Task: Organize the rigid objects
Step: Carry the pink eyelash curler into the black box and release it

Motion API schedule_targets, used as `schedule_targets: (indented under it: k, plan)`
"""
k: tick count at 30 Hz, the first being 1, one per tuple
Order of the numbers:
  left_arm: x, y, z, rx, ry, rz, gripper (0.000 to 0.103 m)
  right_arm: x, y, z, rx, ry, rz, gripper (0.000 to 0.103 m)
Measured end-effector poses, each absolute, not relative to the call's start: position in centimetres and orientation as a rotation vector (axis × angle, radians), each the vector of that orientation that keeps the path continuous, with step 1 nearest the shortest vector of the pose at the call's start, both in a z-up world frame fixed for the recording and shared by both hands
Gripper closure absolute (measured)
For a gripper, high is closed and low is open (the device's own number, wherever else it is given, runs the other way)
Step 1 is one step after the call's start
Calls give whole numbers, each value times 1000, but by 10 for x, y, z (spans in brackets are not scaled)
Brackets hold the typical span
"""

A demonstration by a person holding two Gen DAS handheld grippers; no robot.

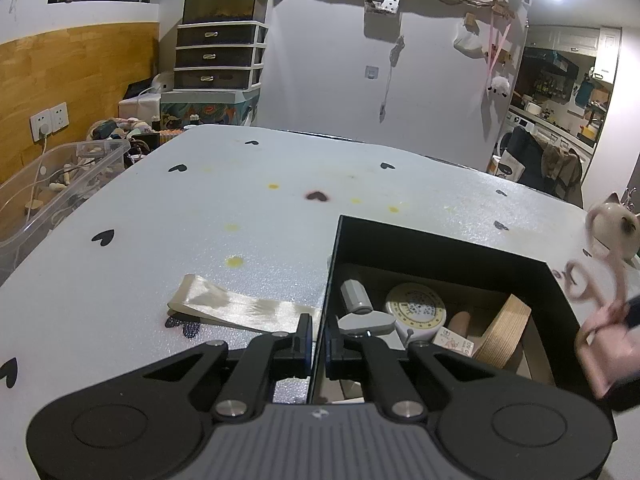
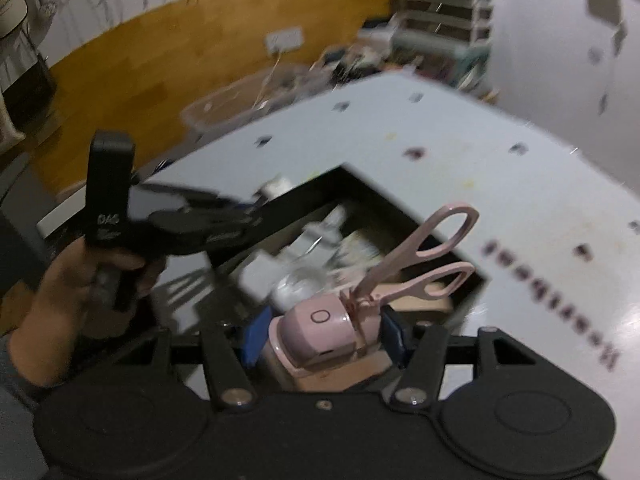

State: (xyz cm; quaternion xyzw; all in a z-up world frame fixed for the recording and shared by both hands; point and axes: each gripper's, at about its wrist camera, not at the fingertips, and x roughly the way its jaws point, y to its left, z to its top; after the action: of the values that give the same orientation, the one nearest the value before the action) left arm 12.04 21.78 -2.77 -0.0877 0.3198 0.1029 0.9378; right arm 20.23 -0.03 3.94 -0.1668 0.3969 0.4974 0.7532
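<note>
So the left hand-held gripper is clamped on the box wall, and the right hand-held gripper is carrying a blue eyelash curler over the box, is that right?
Not quite: the eyelash curler is pink, not blue, as the right wrist view shows; only the pads beside it are blue. The rest holds: the left hand-held gripper is clamped on the wall of the box, and the right hand-held gripper carries the curler over it.

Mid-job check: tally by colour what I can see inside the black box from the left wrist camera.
Grey: 1, gadget
Cream: 1, round disc
Wood-toned: 2, ring and peg
White: 1, small carton
Total: 5 visible in the black box
</note>
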Motion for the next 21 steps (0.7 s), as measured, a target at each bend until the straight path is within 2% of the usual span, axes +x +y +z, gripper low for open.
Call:
schedule_targets:
  k: [4,8,10,21]
  plan:
    - [121,217,-27,-185,650,205,98,207,15,26,-382,959,1046,43]
    - [122,216,-27,-187,649,203,98,210,22,19,-408,966,962,41]
    - [121,217,-27,-188,649,201,98,213,22,18,-407,975,940,26]
    - [121,217,-27,-188,649,201,98,210,19,21,-378,990,952,25]
